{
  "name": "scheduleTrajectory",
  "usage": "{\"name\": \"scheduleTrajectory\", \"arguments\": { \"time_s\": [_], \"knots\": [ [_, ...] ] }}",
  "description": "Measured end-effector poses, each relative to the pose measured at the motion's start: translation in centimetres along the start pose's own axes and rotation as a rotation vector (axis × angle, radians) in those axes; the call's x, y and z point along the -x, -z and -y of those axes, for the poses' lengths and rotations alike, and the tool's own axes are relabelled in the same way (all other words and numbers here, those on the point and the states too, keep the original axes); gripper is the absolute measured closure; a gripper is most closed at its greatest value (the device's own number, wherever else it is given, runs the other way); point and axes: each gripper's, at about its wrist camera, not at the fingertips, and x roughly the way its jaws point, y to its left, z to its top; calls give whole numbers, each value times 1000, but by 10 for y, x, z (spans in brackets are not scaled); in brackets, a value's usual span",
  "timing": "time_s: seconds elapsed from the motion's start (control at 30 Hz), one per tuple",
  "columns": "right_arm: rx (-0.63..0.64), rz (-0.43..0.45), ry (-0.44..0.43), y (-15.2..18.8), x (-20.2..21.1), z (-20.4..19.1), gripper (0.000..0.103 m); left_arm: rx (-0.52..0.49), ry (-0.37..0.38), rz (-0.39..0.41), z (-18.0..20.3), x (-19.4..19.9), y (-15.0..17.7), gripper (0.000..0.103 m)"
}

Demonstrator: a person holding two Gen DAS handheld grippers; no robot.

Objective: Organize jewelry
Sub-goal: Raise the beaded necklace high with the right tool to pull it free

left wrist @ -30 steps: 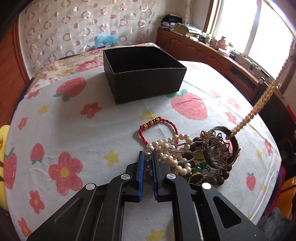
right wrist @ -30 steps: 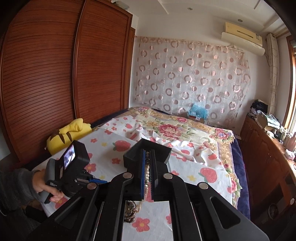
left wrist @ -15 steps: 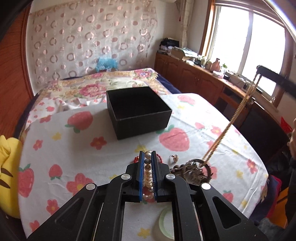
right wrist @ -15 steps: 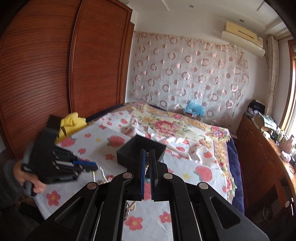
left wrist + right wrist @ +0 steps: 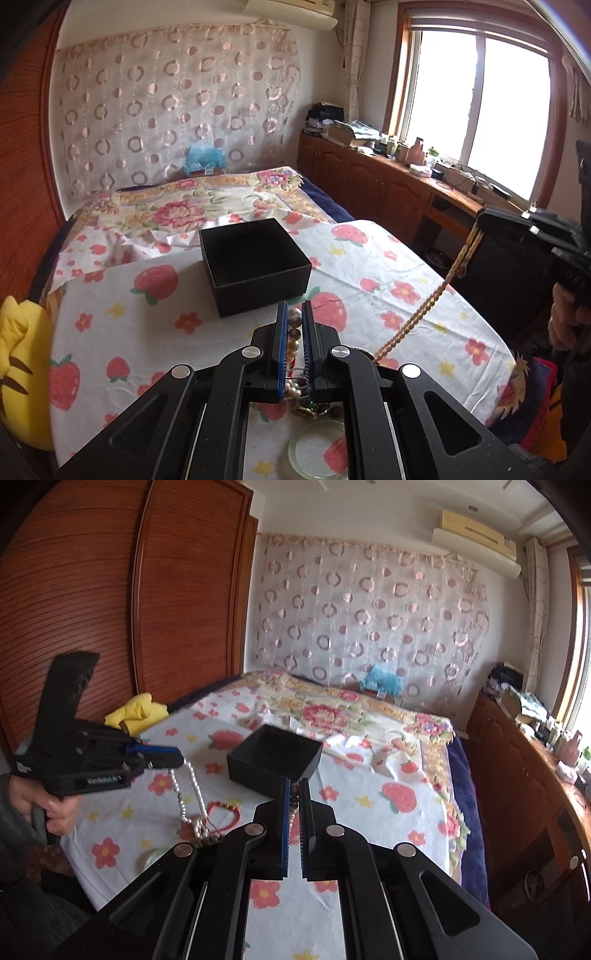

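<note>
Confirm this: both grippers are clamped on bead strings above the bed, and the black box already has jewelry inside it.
Wrong on the box. The left wrist view shows the black box empty. The left gripper and right gripper are indeed clamped on bead strings above the bed.

Box (image 5: 255,266) behind jewelry pile (image 5: 314,406) (on table (image 5: 147,332))

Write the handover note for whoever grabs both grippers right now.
Left gripper: shut on the pearl strand, lifted, lower end still tangled in the pile.
Right gripper: shut on the gold bead chain, pulled taut up from the same pile.
Jewelry pile, red bracelet and green bangle: on the tablecloth.
Black box: open, looks empty.
Done: nothing boxed yet.
Left: free both strands, then box everything.
</note>
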Motion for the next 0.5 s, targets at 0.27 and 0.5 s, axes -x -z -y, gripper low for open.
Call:
{"name": "scheduleTrajectory", "arguments": {
  "time_s": [0.27,0.5],
  "knots": [
    [74,78,29,-44,12,-6,98,9,-7,13,-3,4,-2,97],
    [138,143,32,-84,15,-14,98,7,-2,-4,-3,-3,5,96]
  ]
}}
